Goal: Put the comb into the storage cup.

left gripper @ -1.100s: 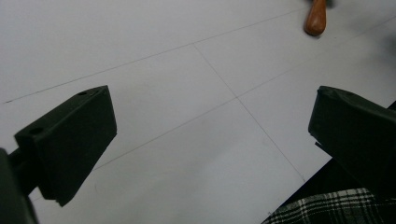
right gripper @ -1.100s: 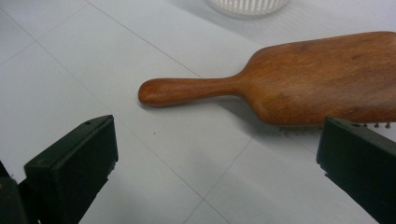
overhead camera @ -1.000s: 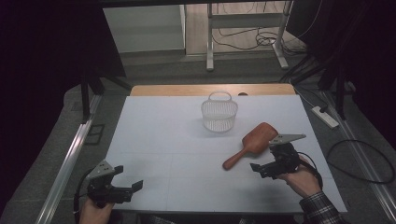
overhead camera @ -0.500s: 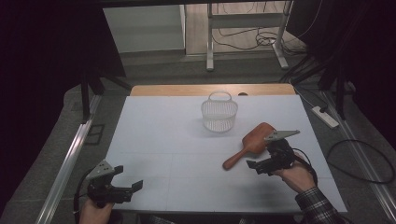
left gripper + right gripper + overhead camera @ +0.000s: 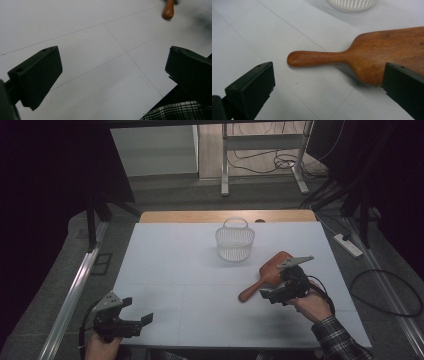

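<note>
right tool (image 5: 272, 292): jaws apart, just beside wooden brush (image 5: 264, 275), handle ahead between them, no grip | brush: flat on tabletop (image 5: 170, 270), right of centre, near white basket (image 5: 234, 241) | left tool (image 5: 135, 317): jaws apart, empty, near-left corner

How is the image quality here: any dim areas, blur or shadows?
High view: dim, surroundings nearly black, the white table evenly lit. Right gripper view: wooden brush sharp, a soft shadow under its handle, the fingers slightly soft. Left gripper view: near fingers blurred, table lines clear.
</note>
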The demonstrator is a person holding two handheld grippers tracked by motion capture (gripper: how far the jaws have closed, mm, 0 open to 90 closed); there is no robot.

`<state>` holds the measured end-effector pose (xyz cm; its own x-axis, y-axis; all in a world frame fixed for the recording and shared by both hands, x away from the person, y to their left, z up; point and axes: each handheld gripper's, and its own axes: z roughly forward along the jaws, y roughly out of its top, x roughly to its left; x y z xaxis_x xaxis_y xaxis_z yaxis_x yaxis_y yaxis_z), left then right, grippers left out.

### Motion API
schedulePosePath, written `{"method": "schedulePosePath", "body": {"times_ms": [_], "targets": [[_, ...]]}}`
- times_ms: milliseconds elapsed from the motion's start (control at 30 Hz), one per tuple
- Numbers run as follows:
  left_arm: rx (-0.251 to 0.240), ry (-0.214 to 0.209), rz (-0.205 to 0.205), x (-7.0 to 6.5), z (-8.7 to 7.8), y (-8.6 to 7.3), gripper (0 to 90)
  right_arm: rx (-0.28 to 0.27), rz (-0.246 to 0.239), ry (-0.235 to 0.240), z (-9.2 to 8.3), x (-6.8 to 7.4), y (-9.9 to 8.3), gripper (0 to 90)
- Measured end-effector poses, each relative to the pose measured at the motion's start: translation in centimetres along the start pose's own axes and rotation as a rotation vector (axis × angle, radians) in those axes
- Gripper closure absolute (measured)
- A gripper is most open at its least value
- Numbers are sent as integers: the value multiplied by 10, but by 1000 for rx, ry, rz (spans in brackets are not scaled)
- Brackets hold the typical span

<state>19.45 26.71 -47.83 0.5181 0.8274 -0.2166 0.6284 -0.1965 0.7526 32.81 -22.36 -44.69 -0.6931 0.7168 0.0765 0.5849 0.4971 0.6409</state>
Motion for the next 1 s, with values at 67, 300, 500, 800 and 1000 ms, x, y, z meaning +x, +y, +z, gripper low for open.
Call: {"method": "schedulePosePath", "body": {"times_ms": [67,300,500,800,1000], "targets": [[0,0,0,0,0,0,8,2,5,3,1,0,2,0],[1,-2,1,0,0,0,8,13,-22,-1,7,2,9,0],[0,-2,0,0,0,0,8,28,-19,0,12,4,15,0],[0,-3,-1,0,0,0,8,48,0,8,20,5,24,0],[0,-4,-2,1,0,0,8,74,-7,-2,27,6,31,0]]}}
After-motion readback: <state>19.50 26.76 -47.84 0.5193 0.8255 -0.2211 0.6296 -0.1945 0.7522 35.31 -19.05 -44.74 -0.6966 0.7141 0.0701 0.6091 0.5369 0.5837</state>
